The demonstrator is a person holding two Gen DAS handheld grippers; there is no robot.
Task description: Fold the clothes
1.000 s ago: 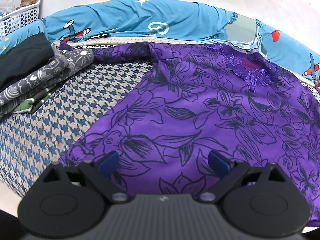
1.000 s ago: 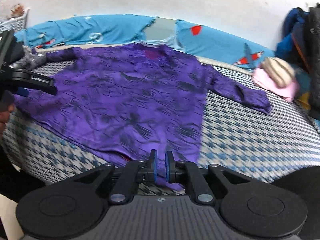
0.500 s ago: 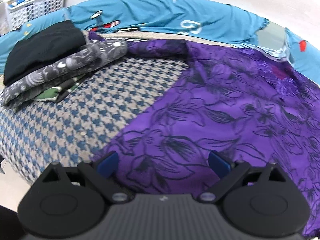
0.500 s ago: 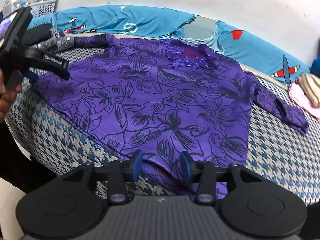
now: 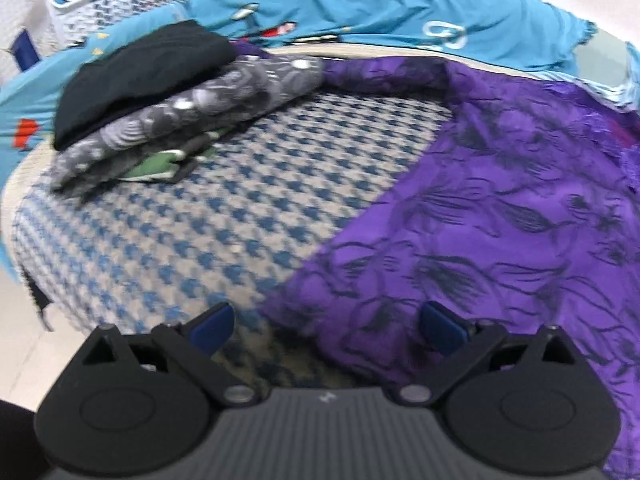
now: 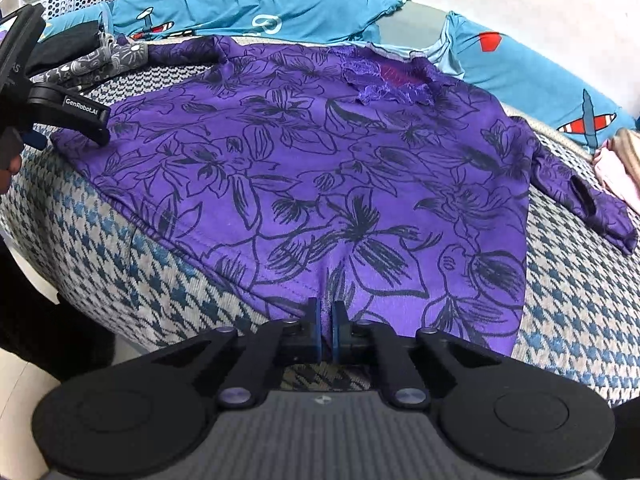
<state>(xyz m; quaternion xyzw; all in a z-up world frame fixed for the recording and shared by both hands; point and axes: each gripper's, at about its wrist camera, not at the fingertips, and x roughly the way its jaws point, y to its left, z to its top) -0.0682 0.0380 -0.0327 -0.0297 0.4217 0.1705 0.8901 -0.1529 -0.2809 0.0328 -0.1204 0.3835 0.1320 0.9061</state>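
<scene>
Our purple top (image 6: 320, 168) lies flat, unfolded; right gripper (image 6: 325, 330) pinches its near hem, left gripper (image 5: 326, 326) gapes; folded pile (image 5: 168, 108) far left.

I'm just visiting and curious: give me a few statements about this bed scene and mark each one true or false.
1. The purple floral top lies spread flat on the houndstooth bed cover. True.
2. The right hand-held gripper is wide open. False: it is shut on the top's hem.
3. The left hand-held gripper is open. True.
4. The folded pile sits on the purple top's middle. False: it sits beside the top, near a sleeve.
5. A white basket stands behind the pile. True.
</scene>
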